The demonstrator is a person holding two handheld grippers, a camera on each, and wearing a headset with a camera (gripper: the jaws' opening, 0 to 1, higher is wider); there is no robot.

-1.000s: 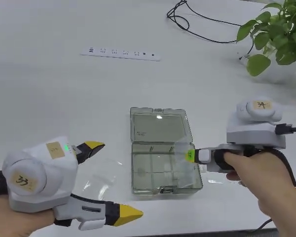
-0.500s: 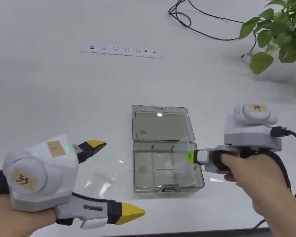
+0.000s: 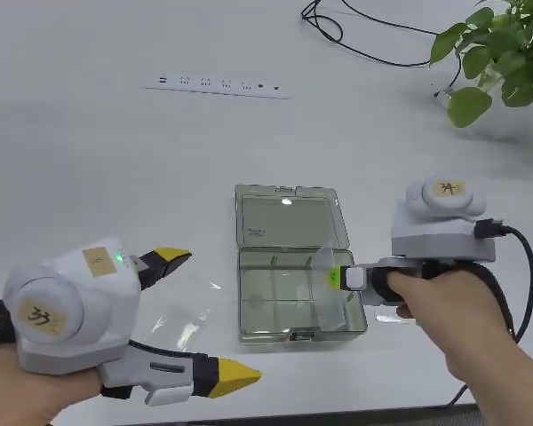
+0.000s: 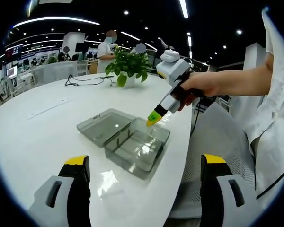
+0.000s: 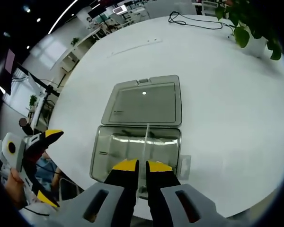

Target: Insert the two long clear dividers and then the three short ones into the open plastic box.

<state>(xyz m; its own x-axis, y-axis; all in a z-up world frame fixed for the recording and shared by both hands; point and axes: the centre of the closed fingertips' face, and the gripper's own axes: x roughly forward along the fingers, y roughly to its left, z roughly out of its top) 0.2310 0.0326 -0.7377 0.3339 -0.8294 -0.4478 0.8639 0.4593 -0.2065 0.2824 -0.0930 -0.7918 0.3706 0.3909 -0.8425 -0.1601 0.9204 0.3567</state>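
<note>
The open smoky plastic box point(image 3: 249, 297) lies mid-table with its lid point(image 3: 289, 217) folded back flat. Dividers stand inside the base. My right gripper point(image 3: 336, 277) is shut on a clear divider point(image 3: 327, 288), held upright over the base's right part. In the right gripper view the divider point(image 5: 146, 137) runs edge-on from the shut gripper point(image 5: 141, 165) across the box base point(image 5: 109, 146). My left gripper point(image 3: 204, 318) stands open left of the box, nothing between its jaws. Loose clear dividers point(image 3: 182, 330) lie on the table beneath it, faint in the left gripper view as clear dividers point(image 4: 109, 182).
A white power strip point(image 3: 215, 86) lies at the back, a black cable point(image 3: 373, 40) curls at the far right, and a potted plant point(image 3: 502, 53) stands in the right corner. The table's front edge runs close below both grippers.
My right gripper has edged slightly left with the divider, further over the box base. The left gripper has hardly moved.
</note>
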